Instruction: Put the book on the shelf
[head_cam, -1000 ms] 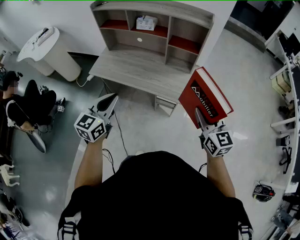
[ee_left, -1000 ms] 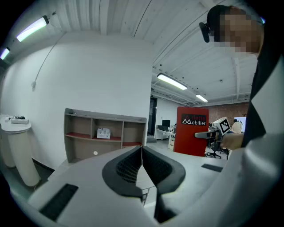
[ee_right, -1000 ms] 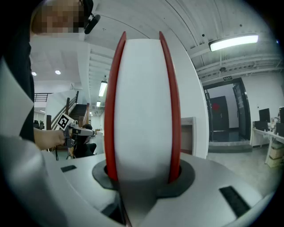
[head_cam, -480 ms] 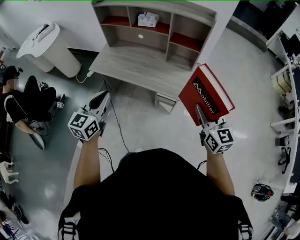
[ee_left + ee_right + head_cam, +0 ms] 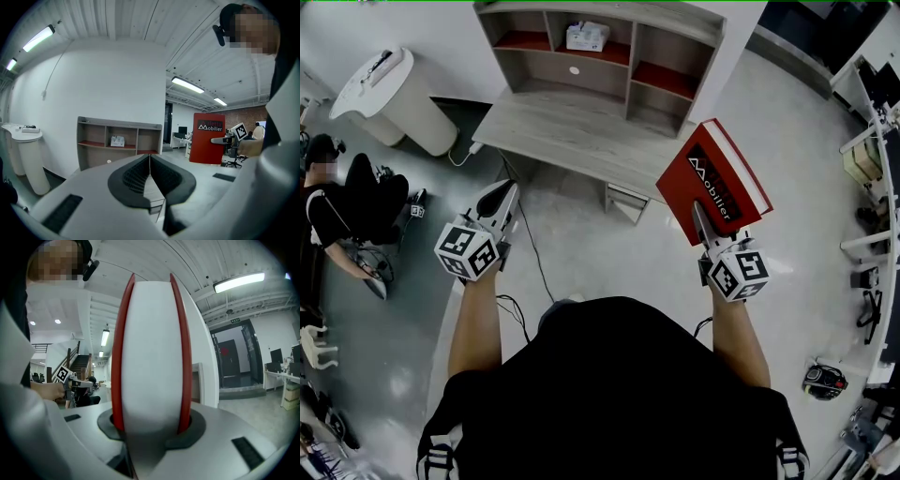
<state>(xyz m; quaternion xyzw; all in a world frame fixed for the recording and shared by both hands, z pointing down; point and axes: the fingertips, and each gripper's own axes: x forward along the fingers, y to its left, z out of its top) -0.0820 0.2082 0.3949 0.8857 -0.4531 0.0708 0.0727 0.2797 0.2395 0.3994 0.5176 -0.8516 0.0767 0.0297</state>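
Your right gripper [image 5: 702, 223] pinches the red hardcover book [image 5: 714, 178] by one edge. Swung quickly toward the grey wooden shelf [image 5: 609, 11], it could pivot loose. Your left gripper [image 5: 503, 197] is closed and empty.

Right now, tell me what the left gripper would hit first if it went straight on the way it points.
Probably the wooden desk. The left gripper, jaws together and empty, points toward the desk's top, and nothing shows in the gap between them. Depth is hard to judge from these views.
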